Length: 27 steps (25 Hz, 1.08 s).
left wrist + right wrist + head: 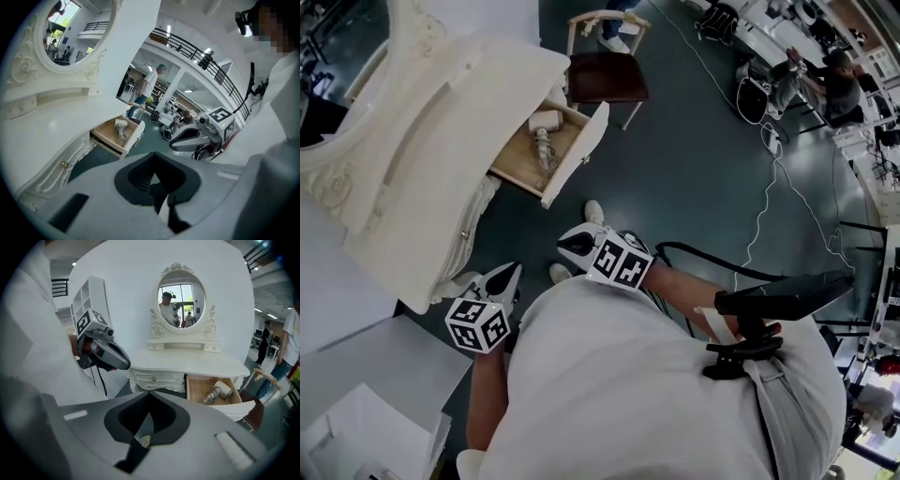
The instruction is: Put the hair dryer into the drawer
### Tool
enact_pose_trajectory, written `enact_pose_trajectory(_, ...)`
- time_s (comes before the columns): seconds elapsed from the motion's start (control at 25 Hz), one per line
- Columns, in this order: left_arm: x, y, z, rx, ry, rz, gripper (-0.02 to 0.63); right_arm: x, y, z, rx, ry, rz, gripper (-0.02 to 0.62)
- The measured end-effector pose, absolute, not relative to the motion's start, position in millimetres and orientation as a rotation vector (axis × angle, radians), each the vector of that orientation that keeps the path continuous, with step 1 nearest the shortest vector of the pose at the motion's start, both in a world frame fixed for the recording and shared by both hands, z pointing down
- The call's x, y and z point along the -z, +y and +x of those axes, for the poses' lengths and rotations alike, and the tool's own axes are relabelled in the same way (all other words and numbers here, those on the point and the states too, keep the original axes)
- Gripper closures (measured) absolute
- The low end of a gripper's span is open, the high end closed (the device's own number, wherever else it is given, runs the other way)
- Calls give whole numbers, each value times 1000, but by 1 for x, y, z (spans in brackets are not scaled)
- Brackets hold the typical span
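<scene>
The white hair dryer [546, 127] was found lying inside the open wooden drawer [578, 157]. Its barrel was set nearer the table and its handle was turned toward the white drawer front. It was touched by neither tool. The drawer was seen pulled well out of the cream-white carved dressing table [422, 141], on the right-hand side as shown in the right gripper view. An oval mirror in an ornate white frame [180, 303] was mounted above the tabletop. A chair with a dark brown seat and pale frame [607, 77] was placed on the dark floor [694, 169] just beyond the drawer.

Both tongs were held back near the person's body, well apart from the drawer. The left gripper [512, 272] was held low beside the table's edge. Its jaws were brought fully together, and nothing was caught between them. The right gripper [568, 246] was held beside it and pointed toward the drawer. Its jaws were likewise closed tight, and nothing was gripped. A thin white cable [759, 216] was trailed across the floor to the right.
</scene>
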<state>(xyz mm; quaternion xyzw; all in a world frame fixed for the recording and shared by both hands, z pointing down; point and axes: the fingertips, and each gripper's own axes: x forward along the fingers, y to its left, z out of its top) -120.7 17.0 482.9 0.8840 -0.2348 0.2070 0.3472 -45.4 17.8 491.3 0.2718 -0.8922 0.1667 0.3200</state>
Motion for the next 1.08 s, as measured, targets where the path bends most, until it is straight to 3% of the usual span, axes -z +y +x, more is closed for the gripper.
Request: enact_pose_trajectory(1.08, -504, -52, -36, -635, -452, 2302, 604, -499, -33, 39, -516, -2304, 885, 598)
